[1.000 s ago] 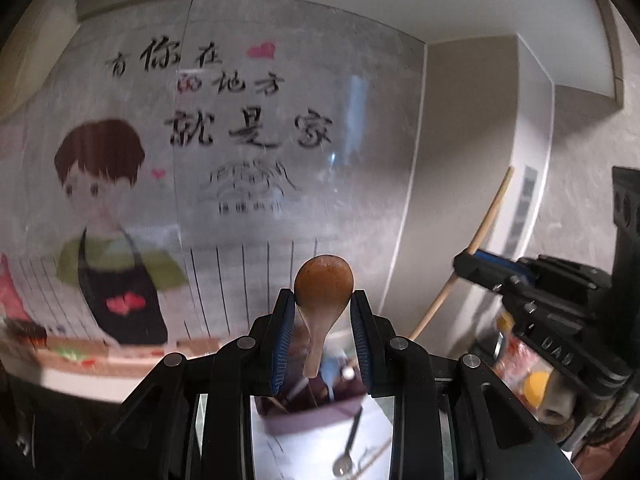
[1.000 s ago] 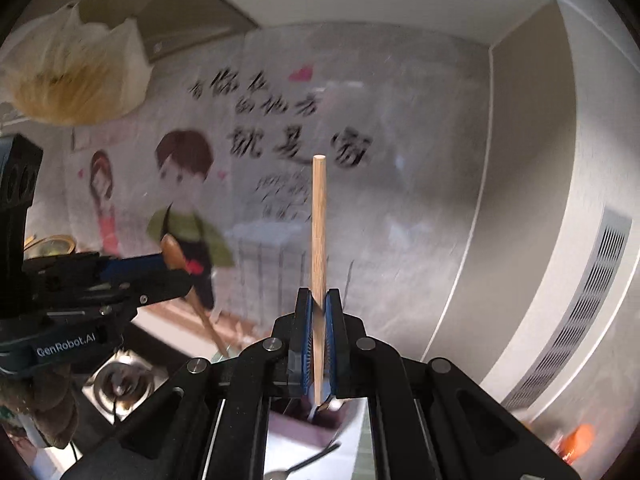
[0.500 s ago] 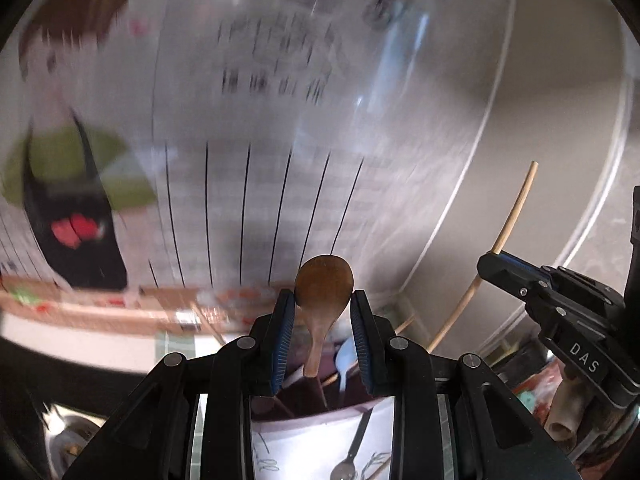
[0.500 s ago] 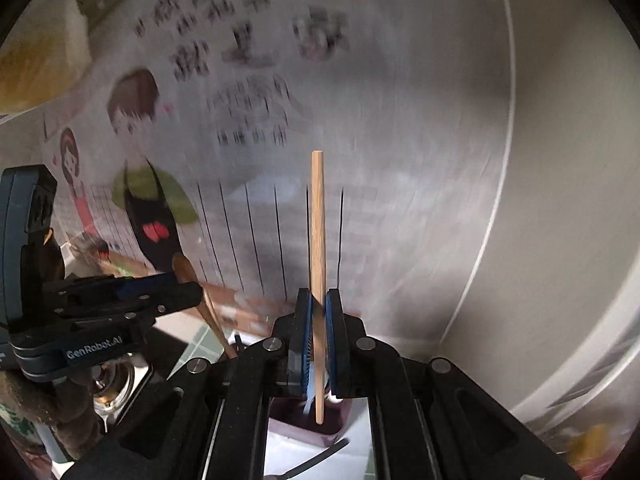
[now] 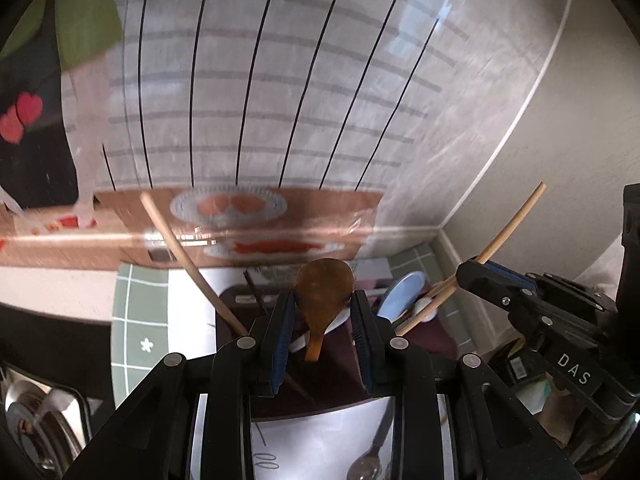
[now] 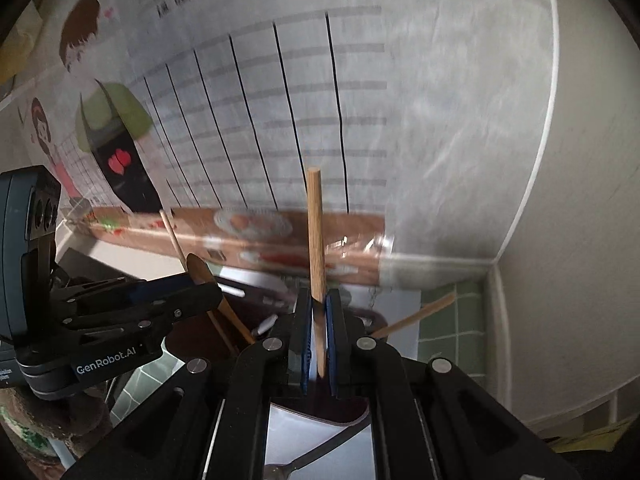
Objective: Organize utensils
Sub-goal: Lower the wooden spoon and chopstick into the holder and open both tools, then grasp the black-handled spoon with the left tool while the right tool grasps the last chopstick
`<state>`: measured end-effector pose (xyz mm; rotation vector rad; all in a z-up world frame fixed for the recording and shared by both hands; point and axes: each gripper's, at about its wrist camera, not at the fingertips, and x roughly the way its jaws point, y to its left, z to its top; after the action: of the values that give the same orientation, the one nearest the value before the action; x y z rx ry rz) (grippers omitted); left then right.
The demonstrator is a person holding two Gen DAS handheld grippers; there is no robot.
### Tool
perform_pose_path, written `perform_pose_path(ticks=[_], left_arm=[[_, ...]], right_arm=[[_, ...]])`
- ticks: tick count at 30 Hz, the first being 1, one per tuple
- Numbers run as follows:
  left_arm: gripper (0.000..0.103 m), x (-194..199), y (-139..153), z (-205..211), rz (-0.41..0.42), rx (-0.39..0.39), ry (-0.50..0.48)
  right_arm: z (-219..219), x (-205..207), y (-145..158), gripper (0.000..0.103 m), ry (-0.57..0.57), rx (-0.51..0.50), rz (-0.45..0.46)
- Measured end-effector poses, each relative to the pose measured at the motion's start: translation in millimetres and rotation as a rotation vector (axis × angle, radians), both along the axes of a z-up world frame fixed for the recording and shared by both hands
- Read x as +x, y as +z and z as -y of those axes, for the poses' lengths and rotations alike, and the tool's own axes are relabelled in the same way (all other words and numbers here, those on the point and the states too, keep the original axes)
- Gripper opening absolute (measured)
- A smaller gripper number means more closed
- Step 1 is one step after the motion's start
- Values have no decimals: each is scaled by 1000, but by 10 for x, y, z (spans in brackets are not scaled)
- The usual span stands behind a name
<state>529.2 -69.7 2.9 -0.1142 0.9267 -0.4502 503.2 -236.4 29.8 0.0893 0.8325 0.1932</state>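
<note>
Lowered since a second ago, left gripper [image 5: 323,322] clamped on wooden spoon [image 5: 325,300], right gripper [image 6: 319,330] on chopstick [image 6: 315,240], both now just above the dark holder [image 5: 340,384], ready for dropping in.

both views are fisheye, with straight lines bowing outward and black corners. the wall poster [image 5: 256,92] is smeared with motion blur, its glossy film catching white glare at the upper right. light is soft and even on the pale walls, while the dark utensil holder [image 5: 332,380] sits in deep shadow. nearby gripper parts stay sharp.
</note>
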Motion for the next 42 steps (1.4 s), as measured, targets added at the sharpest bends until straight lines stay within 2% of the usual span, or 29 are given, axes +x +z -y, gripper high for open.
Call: perform_pose_path(ticks=[6, 9, 11, 13, 19, 24, 26, 27, 29, 31, 36, 39, 42], left_arm=[[33, -7, -202, -34, -25, 23, 33], [42, -60, -170, -59, -27, 25, 40], [44, -114, -112, -73, -18, 26, 39], [45, -183, -43, -83, -6, 32, 36], [51, -473, 169, -130, 31, 37, 23], [54, -753, 254, -145, 55, 49, 2], [55, -869, 219, -150, 49, 54, -9], [55, -914, 182, -156, 41, 54, -13], [56, -1010, 92, -174, 16, 57, -18], [57, -1102, -19, -193, -14, 68, -22], [57, -1300, -336, -244, -92, 94, -27], [57, -1401, -476, -295, -127, 109, -28], [57, -1464, -581, -354, -157, 111, -26]], right_arm=[[-36, 51, -252, 6, 3, -2, -59], [-50, 22, -301, 9, 19, 0, -88], [-56, -25, -282, 22, 20, -9, -88], [-44, -87, -224, 29, 14, -13, -73], [16, -371, -59, 35, 1, -33, -37], [110, -716, -37, 35, -20, -55, -25], [150, -865, -74, 41, -30, -56, -30], [166, -950, -117, 44, -42, -60, -37], [174, -1098, -243, 58, -56, -72, -58], [149, -1207, -422, 62, -65, -90, -89], [48, -1344, -907, 62, -111, -122, -205], [47, -1351, -1105, 62, -197, -120, -244], [137, -1316, -1217, 62, -335, -114, -263]])
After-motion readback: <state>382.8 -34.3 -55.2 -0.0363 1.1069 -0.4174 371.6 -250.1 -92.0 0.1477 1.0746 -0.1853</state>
